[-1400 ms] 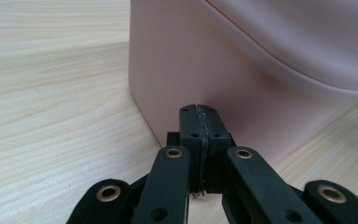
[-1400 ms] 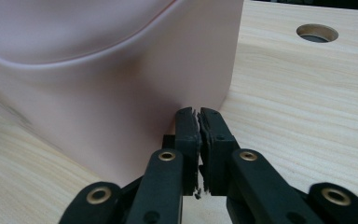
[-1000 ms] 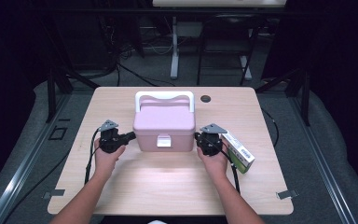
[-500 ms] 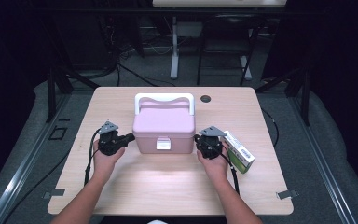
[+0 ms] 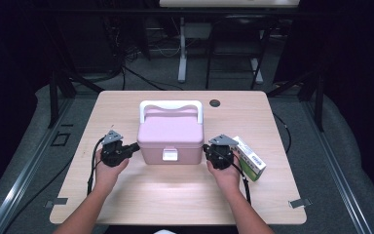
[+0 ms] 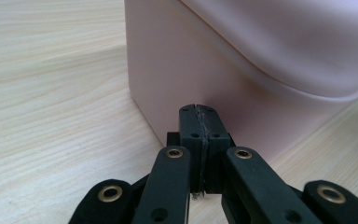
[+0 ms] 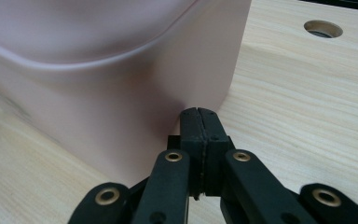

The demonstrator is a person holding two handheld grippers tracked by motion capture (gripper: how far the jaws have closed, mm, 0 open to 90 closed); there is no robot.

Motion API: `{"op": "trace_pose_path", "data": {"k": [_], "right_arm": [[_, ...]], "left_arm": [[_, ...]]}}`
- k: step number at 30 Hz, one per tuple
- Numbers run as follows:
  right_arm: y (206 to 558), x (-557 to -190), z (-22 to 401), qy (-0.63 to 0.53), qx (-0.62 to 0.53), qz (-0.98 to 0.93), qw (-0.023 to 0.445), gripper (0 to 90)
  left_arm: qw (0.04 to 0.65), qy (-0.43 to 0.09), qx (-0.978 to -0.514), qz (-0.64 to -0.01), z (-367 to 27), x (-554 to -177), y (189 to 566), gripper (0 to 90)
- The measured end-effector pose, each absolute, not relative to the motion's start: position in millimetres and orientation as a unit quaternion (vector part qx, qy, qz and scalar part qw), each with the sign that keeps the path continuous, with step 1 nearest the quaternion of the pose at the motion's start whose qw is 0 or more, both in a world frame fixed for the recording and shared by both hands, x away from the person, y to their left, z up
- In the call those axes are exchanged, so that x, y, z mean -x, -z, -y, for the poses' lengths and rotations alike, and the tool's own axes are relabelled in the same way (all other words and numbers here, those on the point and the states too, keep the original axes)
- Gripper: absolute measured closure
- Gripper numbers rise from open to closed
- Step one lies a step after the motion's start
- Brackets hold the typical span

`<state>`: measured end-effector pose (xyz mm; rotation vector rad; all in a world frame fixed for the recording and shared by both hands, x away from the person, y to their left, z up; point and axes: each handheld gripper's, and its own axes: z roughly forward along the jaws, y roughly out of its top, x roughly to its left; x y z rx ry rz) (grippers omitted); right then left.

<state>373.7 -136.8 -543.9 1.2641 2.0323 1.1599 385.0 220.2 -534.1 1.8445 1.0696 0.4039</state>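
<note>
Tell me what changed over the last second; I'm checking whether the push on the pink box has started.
Nothing visibly changed. The left gripper and right gripper stay shut, tips against opposite sides of the pink box, with nothing between their jaws. The box, the green and white carton and the table lie as before.

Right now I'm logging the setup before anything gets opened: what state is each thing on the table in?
pink box: lid down, white front latch down, white handle tilted back.
left gripper: jaws shut, empty, tips at the box's left side.
right gripper: jaws shut, empty, tips at the box's right side.
small carton: lying flat, closed, beside the right hand.
</note>
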Motion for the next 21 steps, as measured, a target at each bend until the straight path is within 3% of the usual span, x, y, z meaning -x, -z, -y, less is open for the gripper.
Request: {"op": "trace_pose_path", "data": {"k": [4,13,21], "right_arm": [[544,-378,143,-0.438,-0.46,-0.74,0.22,90.0],[544,-392,140,-0.442,-0.47,-0.728,0.231,90.0],[540,-384,136,-0.423,-0.455,-0.746,0.24,90.0]], "left_arm": [[0.476,-0.154,-0.746,-0.439,-224,-393,532,90.0],[0.491,-0.142,-0.734,-0.448,-222,-411,534,90.0],[0.478,-0.151,-0.738,-0.451,-222,-400,532,90.0]]}}
